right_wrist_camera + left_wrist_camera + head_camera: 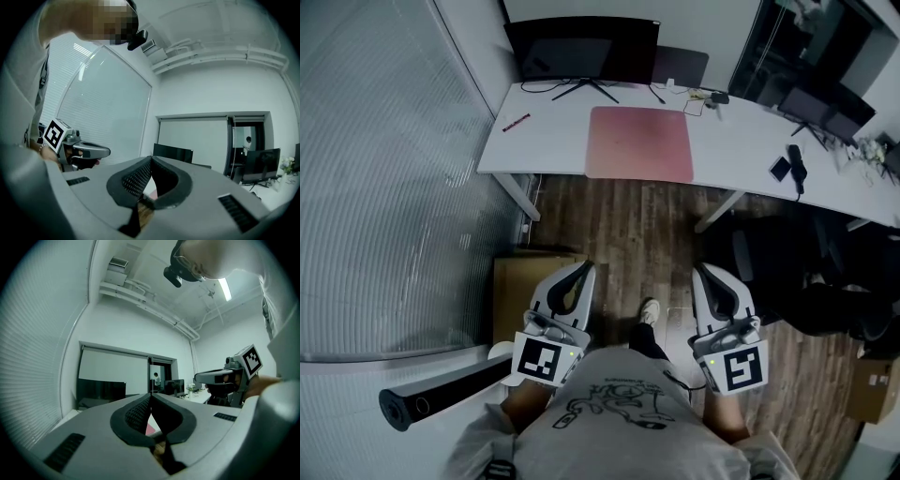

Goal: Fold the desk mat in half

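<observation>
A pink desk mat lies flat and unfolded on the white desk, in front of the black monitor. Both grippers are held close to the person's body, well short of the desk. My left gripper is shut with nothing between its tips, which meet in the left gripper view. My right gripper is also shut and empty, its tips touching in the right gripper view. A sliver of the pink mat shows through the left jaws.
A red pen lies at the desk's left end. Cables and small items sit behind the mat, and a phone and black device lie to its right. A cardboard box stands on the wooden floor, and an office chair is at the right.
</observation>
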The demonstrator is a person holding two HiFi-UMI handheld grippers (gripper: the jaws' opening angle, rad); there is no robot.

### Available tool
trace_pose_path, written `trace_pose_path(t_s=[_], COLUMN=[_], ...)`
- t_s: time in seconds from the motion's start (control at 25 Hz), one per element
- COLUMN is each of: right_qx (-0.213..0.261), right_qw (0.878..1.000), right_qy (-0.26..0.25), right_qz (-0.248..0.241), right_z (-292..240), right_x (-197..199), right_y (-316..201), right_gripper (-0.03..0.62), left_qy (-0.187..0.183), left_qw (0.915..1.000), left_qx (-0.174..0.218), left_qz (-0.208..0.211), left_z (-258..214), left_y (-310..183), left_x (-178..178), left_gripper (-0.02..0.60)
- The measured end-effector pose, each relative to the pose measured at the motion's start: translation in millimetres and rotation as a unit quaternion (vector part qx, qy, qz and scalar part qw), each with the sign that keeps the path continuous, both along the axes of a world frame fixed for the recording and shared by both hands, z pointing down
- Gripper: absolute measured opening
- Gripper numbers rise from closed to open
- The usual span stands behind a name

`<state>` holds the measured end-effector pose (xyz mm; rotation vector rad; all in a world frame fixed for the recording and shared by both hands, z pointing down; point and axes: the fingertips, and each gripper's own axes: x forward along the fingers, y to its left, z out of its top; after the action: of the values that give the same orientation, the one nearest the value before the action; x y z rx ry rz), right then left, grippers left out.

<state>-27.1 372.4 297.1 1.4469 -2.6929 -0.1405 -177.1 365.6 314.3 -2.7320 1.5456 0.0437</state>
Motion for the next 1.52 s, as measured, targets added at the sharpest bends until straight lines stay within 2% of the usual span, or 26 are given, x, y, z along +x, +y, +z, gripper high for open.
trace_pose_path(t_s=[0.12,0.32,0.6,0.72,1.0,1.2,1.52], right_qx=[0.002,0.0,0.0,0.002,0.002,-0.004,-0.015], right_qw=[1.0,1.0,1.0,0.999,0.999,0.999,0.999], right_qy=[-0.009,-0.01,-0.022,-0.044,-0.049,-0.05,-0.05], right_qz=[0.004,0.002,0.005,0.013,0.006,-0.005,-0.011], right_z=[-2.3,-4.4,-8.4,-14.6,-15.0,-7.2,2.4], right_x=[18.3,49.5,94.4,111.4,151.7,167.0,167.5], right_y=[-26.3,-72.6,-134.9,-159.8,-205.9,-233.1,-270.8], right_gripper=[0.009,0.009,0.009,0.009,0.009,0.009,0.009], left_qy=[-0.018,-0.005,-0.019,-0.022,-0.037,-0.042,-0.042], left_qw=[0.9998,0.9999,0.9997,0.9996,0.999,0.9984,0.9979], left_qx=[-0.008,-0.012,-0.017,-0.015,-0.017,-0.021,-0.025], left_qz=[0.001,-0.003,-0.003,-0.003,-0.017,-0.032,-0.042], left_z=[4.6,-0.8,-2.2,-2.4,0.0,8.0,11.7], left_y=[-24.2,-72.4,-133.7,-157.0,-203.9,-232.4,-267.8], left_x=[15.5,45.7,89.8,107.8,142.5,152.7,151.1], left_gripper=[0.02,0.02,0.02,0.02,0.02,0.02,0.021])
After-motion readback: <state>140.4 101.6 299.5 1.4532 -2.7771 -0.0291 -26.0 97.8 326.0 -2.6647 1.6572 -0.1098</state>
